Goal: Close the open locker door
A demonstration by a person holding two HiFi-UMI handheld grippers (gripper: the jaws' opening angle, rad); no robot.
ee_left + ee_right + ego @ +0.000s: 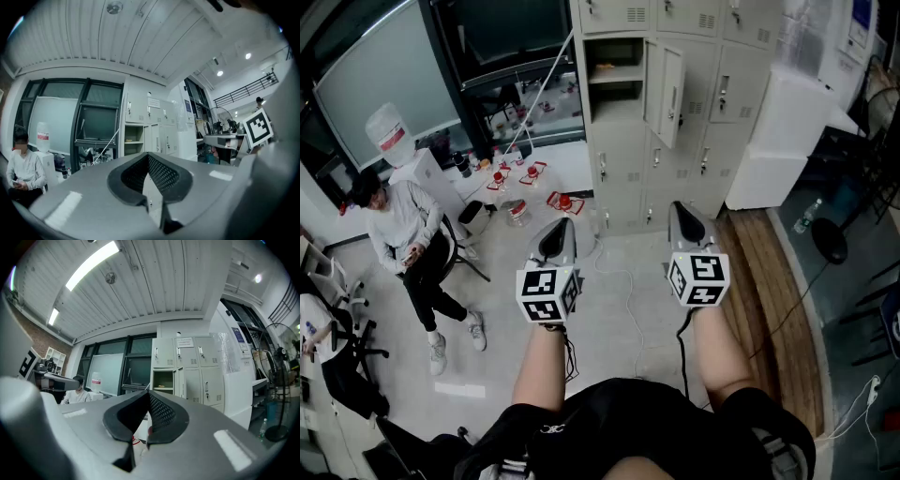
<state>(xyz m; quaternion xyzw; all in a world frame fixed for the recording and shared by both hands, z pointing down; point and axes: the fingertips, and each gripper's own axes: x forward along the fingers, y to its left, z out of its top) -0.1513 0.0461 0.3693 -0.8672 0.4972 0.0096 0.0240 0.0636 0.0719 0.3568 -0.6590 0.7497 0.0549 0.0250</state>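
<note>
Both tools clenched, nothing in them: left tool [565,223], right tool [680,208]. The open locker door [671,94] lies at 12 o'clock from the right tool and 1 o'clock from the left, well apart (floor between us). Its long axis is upright, and it's swung out at 3 o'clock of its open compartment [615,80]. Right tool is nearer; we'd judge the push goes toward 9 o'clock.

Locker door [672,94] matt painted metal; floor boards [773,309] wood.
</note>
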